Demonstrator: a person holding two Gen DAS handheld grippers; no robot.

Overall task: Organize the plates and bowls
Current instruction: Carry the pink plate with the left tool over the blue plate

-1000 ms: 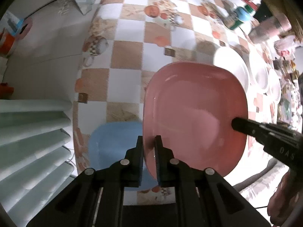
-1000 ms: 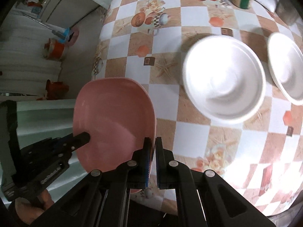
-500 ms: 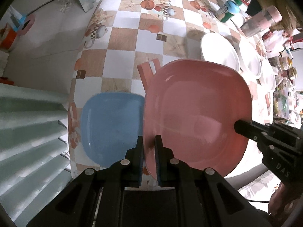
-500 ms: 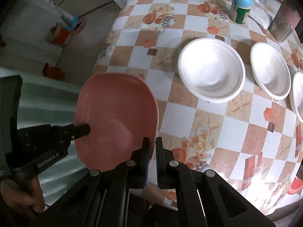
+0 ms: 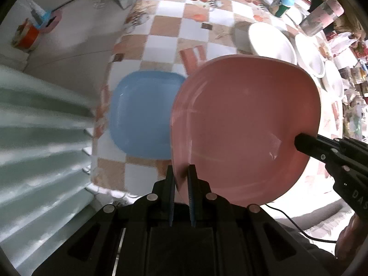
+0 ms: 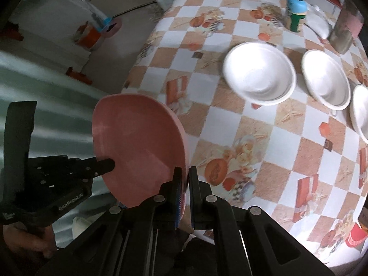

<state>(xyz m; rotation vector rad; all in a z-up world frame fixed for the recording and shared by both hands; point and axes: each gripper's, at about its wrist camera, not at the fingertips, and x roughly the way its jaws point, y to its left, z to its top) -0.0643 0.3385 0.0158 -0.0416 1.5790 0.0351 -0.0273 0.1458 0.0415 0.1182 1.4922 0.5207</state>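
Nearest to me, my left tool (image 5: 181, 179) is clamped tight on the near rim of the pink plate (image 5: 243, 126), and my right tool (image 6: 185, 179) pinches the opposite rim. I hold it from both sides because the plate is broad and shallow, and a single edge grip would let it sag or twist. The plate hangs in the air, clear of the desk (image 6: 230, 124), tilted a little in the right wrist view.

Just beyond and partly under the pink plate's left edge in the left wrist view lies the blue plate (image 5: 142, 115), flat on the checked cloth near the desk's edge. I judge that is my target: pink goes on blue to make one stack, so I need to bring it level and centred before letting go.

Further out stand the white bowls (image 6: 260, 73), side by side in a row and well apart from the plates, waiting to be nested. Behind them, a green bottle (image 6: 296, 11) with a blue band.
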